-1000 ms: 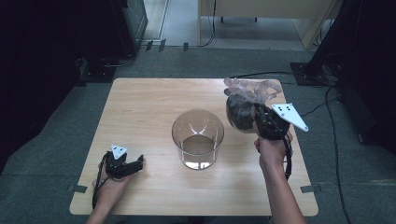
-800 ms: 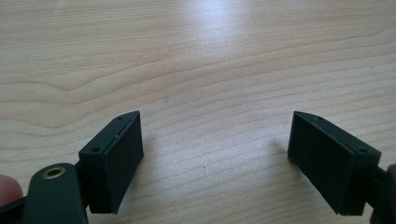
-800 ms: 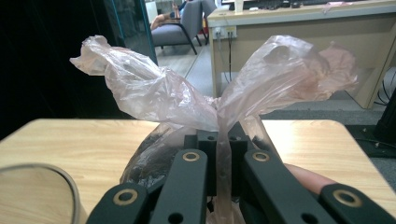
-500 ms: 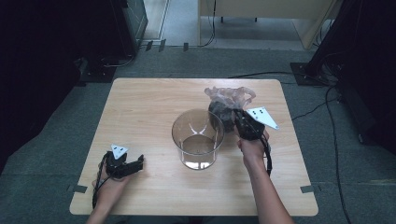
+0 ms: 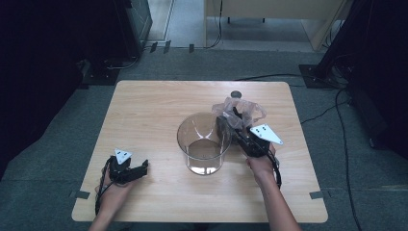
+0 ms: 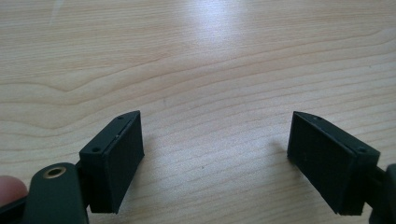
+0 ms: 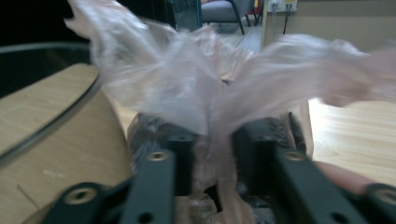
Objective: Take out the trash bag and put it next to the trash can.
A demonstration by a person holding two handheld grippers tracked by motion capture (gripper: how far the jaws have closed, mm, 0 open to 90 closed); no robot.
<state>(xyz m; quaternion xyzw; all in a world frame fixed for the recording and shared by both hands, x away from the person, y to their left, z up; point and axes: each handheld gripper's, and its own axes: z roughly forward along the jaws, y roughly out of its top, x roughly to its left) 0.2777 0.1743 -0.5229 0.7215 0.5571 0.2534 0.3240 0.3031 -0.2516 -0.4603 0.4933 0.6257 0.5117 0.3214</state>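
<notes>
Sitting on grey carpet, 1 light wooden table [image 5: 144, 110] holds 1 clear glass bowl [image 5: 203, 144]. 1 crumpled plastic bag [image 5: 239, 110] hangs just beside the bowl's right rim, between the right gripper's [image 5: 230, 124] jaws, which have just been opening. The left gripper [image 5: 142, 168] rests on the table, spread wide, holding nothing.

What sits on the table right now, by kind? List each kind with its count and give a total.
Clear round container: 1
Crumpled clear plastic bag: 1
Hand-held gripper: 2, the left hand-held gripper lying on the table and the right hand-held gripper at the bag
Small dark round spot near the far edge: 1, too small to identify
Total: 5
</notes>
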